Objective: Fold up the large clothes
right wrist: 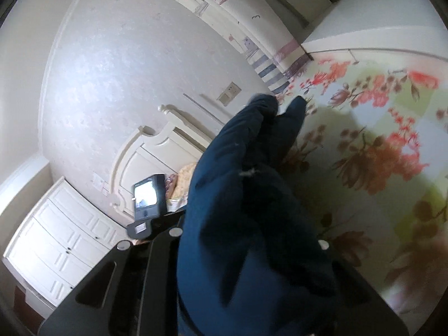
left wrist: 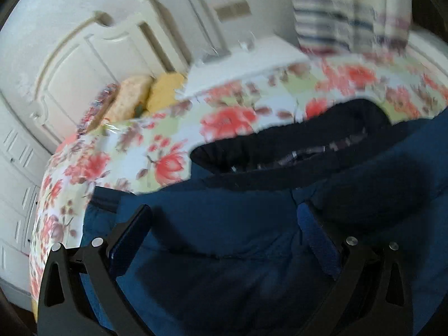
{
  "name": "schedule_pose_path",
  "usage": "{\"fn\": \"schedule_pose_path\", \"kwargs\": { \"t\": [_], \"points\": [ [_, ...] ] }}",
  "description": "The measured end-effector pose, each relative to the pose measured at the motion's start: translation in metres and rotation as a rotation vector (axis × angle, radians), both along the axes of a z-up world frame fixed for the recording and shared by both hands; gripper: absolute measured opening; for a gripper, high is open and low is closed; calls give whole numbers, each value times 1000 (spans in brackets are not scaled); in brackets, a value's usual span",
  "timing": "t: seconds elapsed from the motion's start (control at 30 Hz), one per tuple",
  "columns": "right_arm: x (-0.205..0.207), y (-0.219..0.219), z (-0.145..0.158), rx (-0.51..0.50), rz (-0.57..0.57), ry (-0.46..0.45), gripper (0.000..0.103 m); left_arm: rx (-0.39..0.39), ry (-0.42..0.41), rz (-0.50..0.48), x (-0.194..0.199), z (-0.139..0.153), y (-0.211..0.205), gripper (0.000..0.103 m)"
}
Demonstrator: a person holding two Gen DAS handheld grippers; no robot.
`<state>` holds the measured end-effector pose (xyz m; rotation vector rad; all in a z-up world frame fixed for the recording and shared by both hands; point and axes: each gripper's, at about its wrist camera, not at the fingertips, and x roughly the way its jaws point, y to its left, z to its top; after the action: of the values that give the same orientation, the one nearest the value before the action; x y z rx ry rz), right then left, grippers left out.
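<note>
2 wrist views show 1 navy-blue garment [left wrist: 229, 224] spread on a bed with a floral sheet [left wrist: 168, 140]. In the left wrist view, at far left a white panelled wardrobe [left wrist: 16, 173] stands beside the cream headboard [left wrist: 92, 64], and 2 pillows [left wrist: 145, 95] lean at the head of the bed. Low in that view the left gripper [left wrist: 224, 224] stands with its jaws wide apart, its fingers [left wrist: 131, 238] above the blue fabric with nothing pinched between them. Behind them lies the garment's dark collar opening [left wrist: 294, 151], and farther right a striped curtain [left wrist: 350, 22] hangs above the far edge of the bed. In the right wrist view, the wardrobe [right wrist: 61, 238] and headboard [right wrist: 156, 151] again sit at left, with a small black device showing a bright screen [right wrist: 147, 196] in front of them. Right of centre, the right gripper [right wrist: 249, 252] has its jaws drawn narrow and clamped on a thick bunch of the garment [right wrist: 240, 196], which covers the fingertips and rises in a fold toward the curtain [right wrist: 268, 67]. The floral sheet [right wrist: 378, 140] fills the right side, partly in shadow.
</note>
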<state>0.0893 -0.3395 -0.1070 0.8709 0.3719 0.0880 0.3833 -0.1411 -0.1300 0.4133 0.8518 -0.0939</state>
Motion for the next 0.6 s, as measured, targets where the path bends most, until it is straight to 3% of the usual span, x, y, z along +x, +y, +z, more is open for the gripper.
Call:
{"fn": "schedule_pose_path", "kwargs": {
  "t": [0.07,0.13,0.2,0.3,0.33,0.4,0.5,0.57,0.6],
  "points": [
    [1,-1,1,-2,0,-3,21,-59,-6,-25,-19,14,13,99],
    [3,-3,-1,-13,-8,-1,21,-79,-110,-42,-62,35,33,99],
    [6,-4,-2,-5,-19,-1,21,-99,-150,-94,-102,40,48,99],
    [10,1,5,-27,-25,-6,21,-87,-119,-192,-159,15,52,99],
    [14,3,7,-40,-22,-4,21,-63,-184,-192,-185,4,54,99],
    [19,18,22,-114,-27,-3,21,-99,-232,-176,-215,-6,65,98],
    [29,45,52,-245,-29,-10,21,-125,-195,-237,-242,-9,83,98],
    [36,73,74,-351,-21,-27,22,-156,-105,-276,-246,-4,103,99],
    [41,91,86,-420,-11,-38,22,-214,-42,-294,-245,1,119,99]
  ]
}}
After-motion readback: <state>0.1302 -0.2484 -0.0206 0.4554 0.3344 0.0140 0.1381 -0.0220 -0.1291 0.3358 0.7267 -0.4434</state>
